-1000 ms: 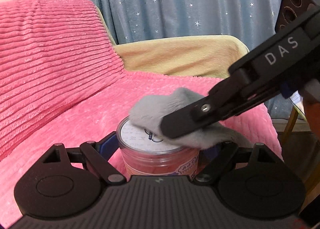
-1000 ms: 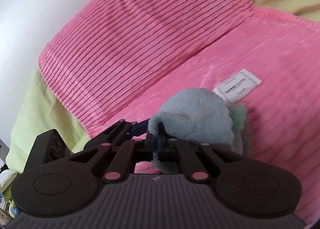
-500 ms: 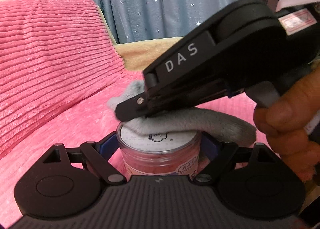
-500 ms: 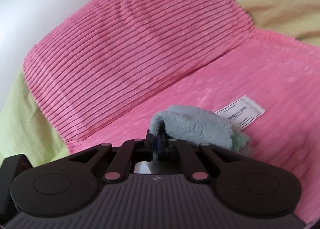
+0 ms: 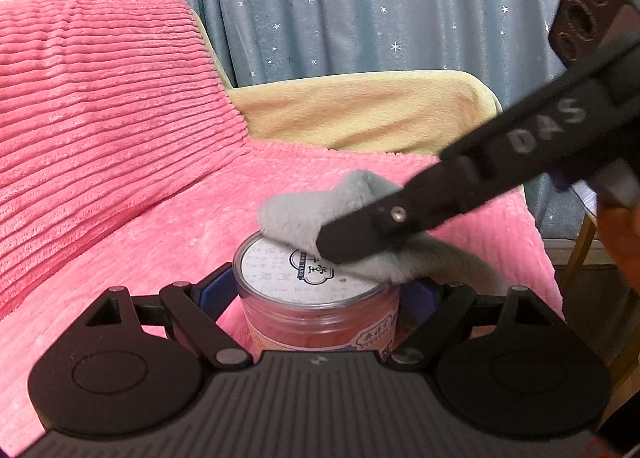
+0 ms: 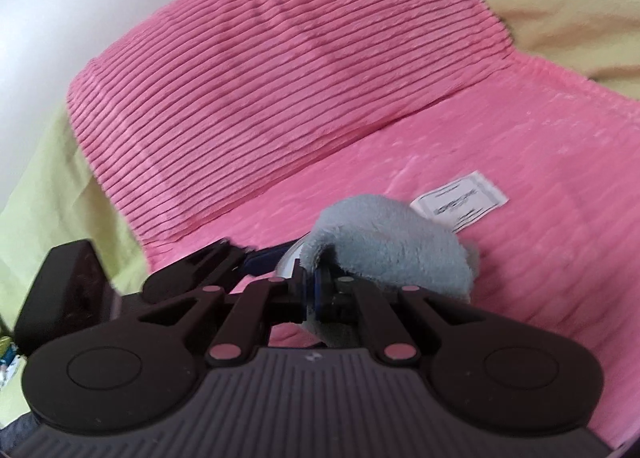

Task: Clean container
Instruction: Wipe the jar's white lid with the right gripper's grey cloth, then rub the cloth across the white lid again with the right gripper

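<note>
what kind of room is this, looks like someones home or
Most likely a home living room or bedroom. The work surface is a sofa or bed under a pink ribbed blanket, a blue star-print curtain hangs behind it, and a yellow-green throw covers the rest.

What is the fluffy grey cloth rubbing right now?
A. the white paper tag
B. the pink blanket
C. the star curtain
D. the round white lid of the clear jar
D: the fluffy grey cloth, pinched in the right gripper, presses on the round white lid of the clear jar held by the left gripper.
</note>
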Motion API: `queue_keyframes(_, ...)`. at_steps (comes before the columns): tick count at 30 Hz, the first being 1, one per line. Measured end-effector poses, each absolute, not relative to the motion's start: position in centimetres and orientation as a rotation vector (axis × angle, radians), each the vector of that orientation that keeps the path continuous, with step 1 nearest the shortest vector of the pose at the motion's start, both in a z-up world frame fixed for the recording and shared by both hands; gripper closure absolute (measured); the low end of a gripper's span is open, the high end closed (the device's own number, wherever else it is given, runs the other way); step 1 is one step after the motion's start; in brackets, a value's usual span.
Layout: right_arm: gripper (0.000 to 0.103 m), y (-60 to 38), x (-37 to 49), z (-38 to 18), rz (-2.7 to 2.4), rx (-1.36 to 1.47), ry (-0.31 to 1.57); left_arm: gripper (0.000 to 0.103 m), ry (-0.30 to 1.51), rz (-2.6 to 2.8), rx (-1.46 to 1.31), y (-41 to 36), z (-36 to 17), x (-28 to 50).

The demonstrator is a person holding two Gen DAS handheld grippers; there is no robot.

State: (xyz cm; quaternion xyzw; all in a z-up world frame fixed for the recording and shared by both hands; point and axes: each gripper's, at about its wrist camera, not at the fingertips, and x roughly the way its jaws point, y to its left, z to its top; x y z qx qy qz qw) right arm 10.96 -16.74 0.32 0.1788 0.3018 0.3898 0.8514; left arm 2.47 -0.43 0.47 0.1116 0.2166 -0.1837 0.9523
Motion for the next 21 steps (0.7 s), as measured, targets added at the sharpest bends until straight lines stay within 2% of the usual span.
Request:
queue_keyframes(14,0.103,-13.9,12.0,0.2,0.829,0.432,0.631,0.017,0.438,-0.369,0.214,-0.2,0.3,2.7)
queue_keyframes(21,0.103,-16.3,11.5,0.2,0.770,0.407,0.621,0.017,0.435,-0.376,0.229,-0.3,0.4,2.7)
